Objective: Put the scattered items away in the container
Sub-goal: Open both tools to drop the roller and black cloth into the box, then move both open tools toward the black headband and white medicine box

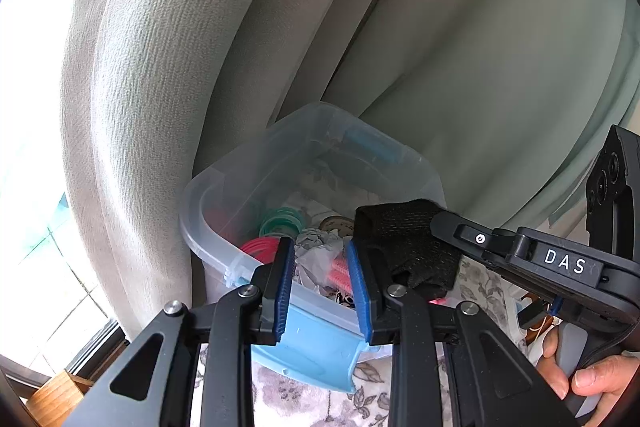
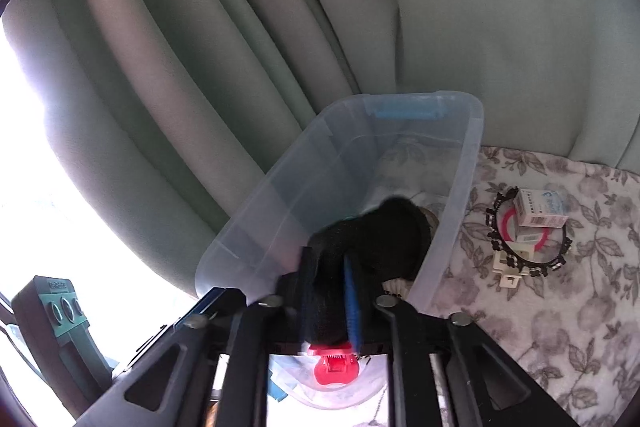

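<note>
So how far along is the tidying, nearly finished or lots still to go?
Partway. The clear bin already holds coloured rings and crumpled paper. Right now the right gripper has a black fabric item between its fingers, over the bin. Still left on the floral cloth: small boxes and a black headband.

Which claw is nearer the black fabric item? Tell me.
Right. The right claw has the black fabric item between its fingers over the clear bin; the left claw hovers beside it, not touching.

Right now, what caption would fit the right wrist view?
Right gripper lowers a black cloth into the clear bin; small boxes wait on the floral cloth.
</note>
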